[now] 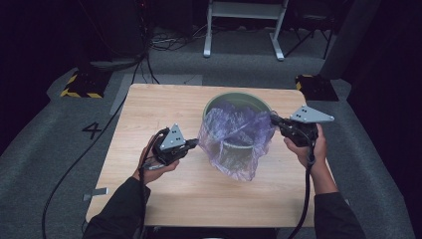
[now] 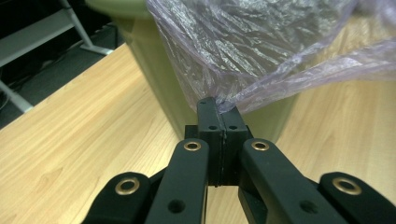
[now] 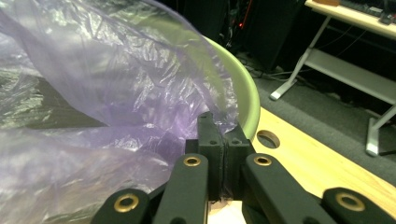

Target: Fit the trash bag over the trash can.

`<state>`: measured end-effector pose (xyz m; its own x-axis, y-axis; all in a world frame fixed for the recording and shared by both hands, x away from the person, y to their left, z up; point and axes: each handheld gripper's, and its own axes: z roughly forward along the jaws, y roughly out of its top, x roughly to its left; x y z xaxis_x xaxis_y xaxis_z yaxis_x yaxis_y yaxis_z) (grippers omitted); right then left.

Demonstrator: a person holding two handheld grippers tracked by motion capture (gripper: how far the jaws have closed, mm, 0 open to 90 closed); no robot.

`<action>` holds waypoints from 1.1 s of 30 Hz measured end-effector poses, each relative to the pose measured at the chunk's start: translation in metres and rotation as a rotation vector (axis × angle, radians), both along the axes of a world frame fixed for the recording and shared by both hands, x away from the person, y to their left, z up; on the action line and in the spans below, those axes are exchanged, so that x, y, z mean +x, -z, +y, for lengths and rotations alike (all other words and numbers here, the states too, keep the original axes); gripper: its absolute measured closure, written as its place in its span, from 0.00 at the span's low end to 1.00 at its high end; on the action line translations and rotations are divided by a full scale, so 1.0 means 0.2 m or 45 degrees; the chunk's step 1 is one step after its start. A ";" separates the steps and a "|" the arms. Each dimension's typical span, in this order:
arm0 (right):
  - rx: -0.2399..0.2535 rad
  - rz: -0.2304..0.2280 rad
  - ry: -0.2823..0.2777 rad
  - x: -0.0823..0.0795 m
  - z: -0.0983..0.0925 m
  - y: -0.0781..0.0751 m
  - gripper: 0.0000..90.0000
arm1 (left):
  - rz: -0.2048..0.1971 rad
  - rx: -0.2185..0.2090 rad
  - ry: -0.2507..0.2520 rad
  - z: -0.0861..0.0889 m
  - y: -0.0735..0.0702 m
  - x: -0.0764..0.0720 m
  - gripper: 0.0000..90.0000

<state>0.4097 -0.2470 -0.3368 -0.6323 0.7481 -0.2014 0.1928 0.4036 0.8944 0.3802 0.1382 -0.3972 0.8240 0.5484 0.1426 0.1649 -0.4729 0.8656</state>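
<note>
A pale green bin (image 1: 239, 99) stands on the wooden table (image 1: 149, 114), right of centre. A thin purple plastic bag (image 1: 234, 139) lies over its mouth and hangs down its near side. My left gripper (image 1: 195, 143) sits at the bag's left side, low beside the bin, shut on a pinch of the bag's edge (image 2: 252, 46); its tips (image 2: 219, 109) meet on the film in front of the bin wall (image 2: 159, 79). My right gripper (image 1: 273, 119) is at the rim's right side, shut on the bag (image 3: 107, 79), its tips (image 3: 219, 126) close to the green rim (image 3: 247, 98).
A white desk frame (image 1: 244, 25) stands on the grey floor behind the table. Cables run along the floor at left, past a yellow-and-black striped base (image 1: 79, 84). The table top has a round hole (image 3: 270, 139) near the bin. A strip of tape (image 1: 97, 193) marks the table's left edge.
</note>
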 end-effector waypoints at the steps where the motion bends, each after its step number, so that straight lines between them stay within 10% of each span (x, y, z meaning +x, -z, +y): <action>1: 0.002 -0.004 0.002 0.00 0.00 0.00 1.00 | 0.002 0.005 -0.010 0.00 0.02 0.01 1.00; 5: -0.061 -0.080 0.091 -0.03 -0.02 -0.01 1.00 | 0.008 0.006 -0.043 0.00 0.05 0.04 1.00; 15: 0.014 -0.050 0.192 0.06 -0.11 0.05 0.99 | 0.015 0.017 -0.154 0.01 0.12 0.14 1.00; 24: 0.068 -0.062 0.164 0.07 -0.10 0.05 0.96 | -0.047 -0.022 -0.191 0.11 0.06 0.08 0.46; 29: 0.065 -0.076 0.161 0.05 -0.10 0.03 0.93 | 0.030 -0.126 -0.107 0.20 0.00 0.03 0.25; 33: 0.055 -0.075 0.169 0.05 -0.10 0.02 0.91 | 0.020 -0.078 -0.132 0.17 -0.09 0.00 0.22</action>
